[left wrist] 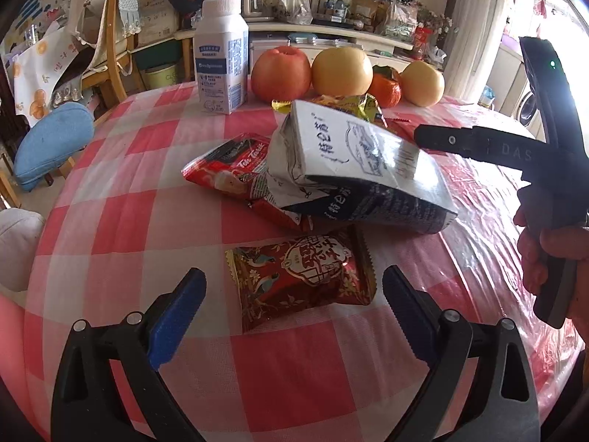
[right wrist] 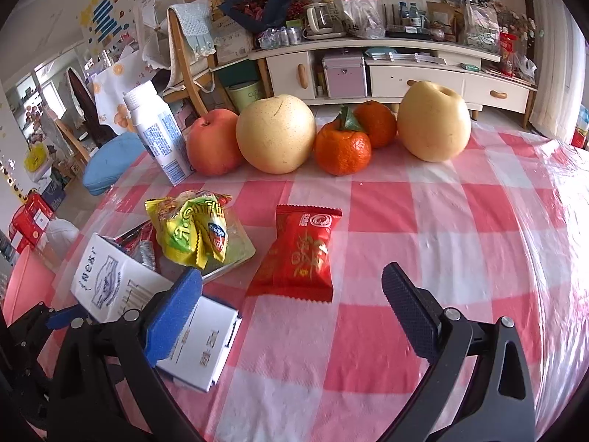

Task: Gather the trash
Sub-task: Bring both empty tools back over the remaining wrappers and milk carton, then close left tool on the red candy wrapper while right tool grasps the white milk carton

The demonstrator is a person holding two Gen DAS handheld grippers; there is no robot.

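A dark red patterned snack wrapper (left wrist: 302, 280) lies on the red-and-white checked tablecloth (left wrist: 121, 199), between the tips of my open left gripper (left wrist: 294, 294). Behind it a crushed white and dark blue carton (left wrist: 353, 169) rests on a red tea wrapper (left wrist: 228, 173). A crumpled yellow wrapper (right wrist: 191, 228) sits on clear plastic further back. My right gripper (right wrist: 294, 294) is open, and the near end of a bright red wrapper (right wrist: 298, 254) lies flat between its fingertips. Its left pad overlaps the carton (right wrist: 147, 309) in the right wrist view.
At the table's far edge stand a white bottle (right wrist: 158, 132), an apple (right wrist: 211, 143), two pears (right wrist: 276, 132) and two mandarins (right wrist: 342, 151). A pink object (right wrist: 22, 276) shows past the left table edge. A hand (left wrist: 545, 250) holds the right gripper. Chairs and a cabinet lie beyond.
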